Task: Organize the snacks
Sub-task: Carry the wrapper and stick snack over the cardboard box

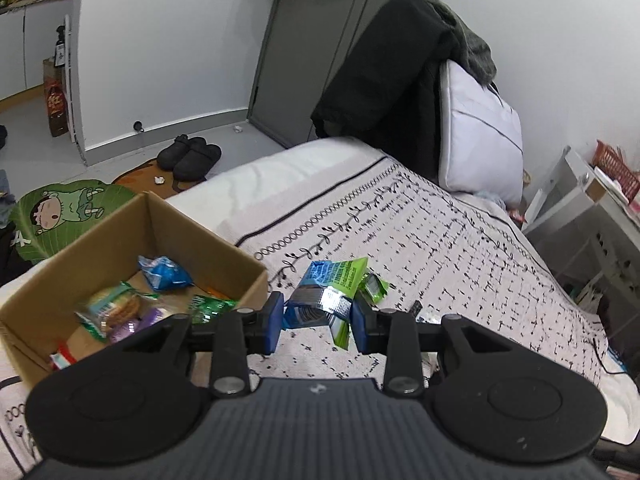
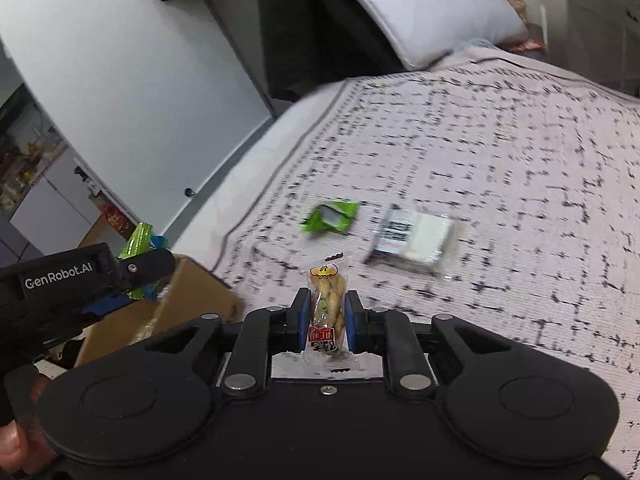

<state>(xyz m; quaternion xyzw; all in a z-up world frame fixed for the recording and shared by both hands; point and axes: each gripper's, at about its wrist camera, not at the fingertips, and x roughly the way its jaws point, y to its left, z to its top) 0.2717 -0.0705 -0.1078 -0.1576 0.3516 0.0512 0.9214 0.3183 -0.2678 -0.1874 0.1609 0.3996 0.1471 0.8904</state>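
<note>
Left gripper (image 1: 316, 322) is clamping a crinkled blue-green foil packet (image 1: 332, 288) just beside the brown cardboard box (image 1: 208, 236); right gripper (image 2: 325, 322) is pinching a clear peanut sachet (image 2: 327, 312). Each should be carried over the box before releasing.

Bed (image 1: 440, 232) with patterned cover fills centre; white pillow (image 1: 480, 136) upper right; grey door (image 1: 312, 40) at top; slippers (image 1: 190, 157) on floor, left.
</note>
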